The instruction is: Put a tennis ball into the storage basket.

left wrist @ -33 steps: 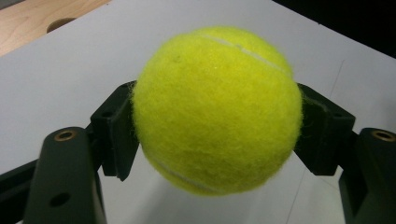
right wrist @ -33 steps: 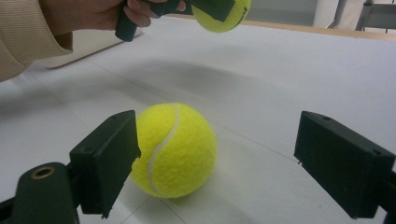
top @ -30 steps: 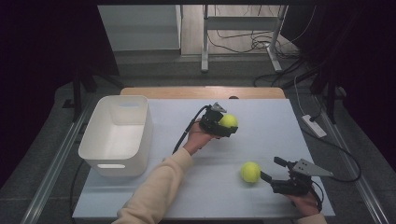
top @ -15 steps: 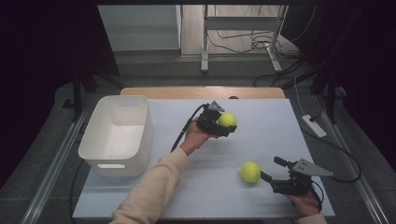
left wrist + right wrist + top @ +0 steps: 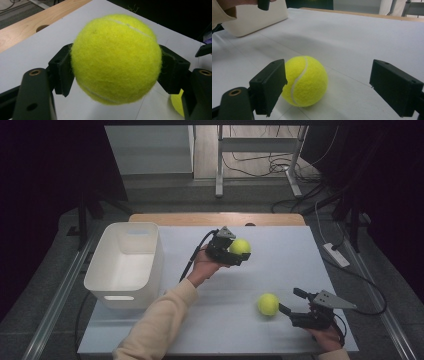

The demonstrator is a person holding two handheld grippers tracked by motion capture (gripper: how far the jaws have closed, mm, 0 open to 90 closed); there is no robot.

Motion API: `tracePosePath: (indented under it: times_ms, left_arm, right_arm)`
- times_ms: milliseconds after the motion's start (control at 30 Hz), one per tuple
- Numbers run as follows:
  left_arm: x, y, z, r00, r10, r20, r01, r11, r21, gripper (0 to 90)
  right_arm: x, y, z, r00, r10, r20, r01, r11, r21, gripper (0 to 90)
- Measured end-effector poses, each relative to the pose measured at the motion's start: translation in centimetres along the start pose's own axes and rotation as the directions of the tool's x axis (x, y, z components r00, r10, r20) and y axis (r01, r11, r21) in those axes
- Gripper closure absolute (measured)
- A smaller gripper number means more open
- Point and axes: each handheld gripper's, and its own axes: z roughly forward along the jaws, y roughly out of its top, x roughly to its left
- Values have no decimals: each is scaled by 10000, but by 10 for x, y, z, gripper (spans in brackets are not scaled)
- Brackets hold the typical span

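1. Since the earlier frame, the held tennis ball (image 5: 240,246) has been carried slightly up and toward the table's far edge by the left gripper (image 5: 235,251); the right gripper (image 5: 289,302) has kept its place.
2. This ball is clamped between the left gripper's jaws, above the white table (image 5: 280,255).
3. A second tennis ball (image 5: 268,304) rests on the table near its front, between the right gripper's widely parted jaws and close to one pad.
4. A white bin (image 5: 126,265) stands at the table's left side.
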Motion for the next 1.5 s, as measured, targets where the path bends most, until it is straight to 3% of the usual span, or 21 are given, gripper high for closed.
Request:
tracePosePath:
  times_ms: [867,1500]
  left_arm:
    - [-5,-4,-38,9997,-182,157,193,9973,-705,274]
    - [-4,-11,-53,9998,-188,50,192,9970,-744,274]
  right_arm:
    - [1,-1,-1,10000,18,17,-18,10000,-4,139]
    - [3,0,-1,10000,-47,5,47,10000,9,139]
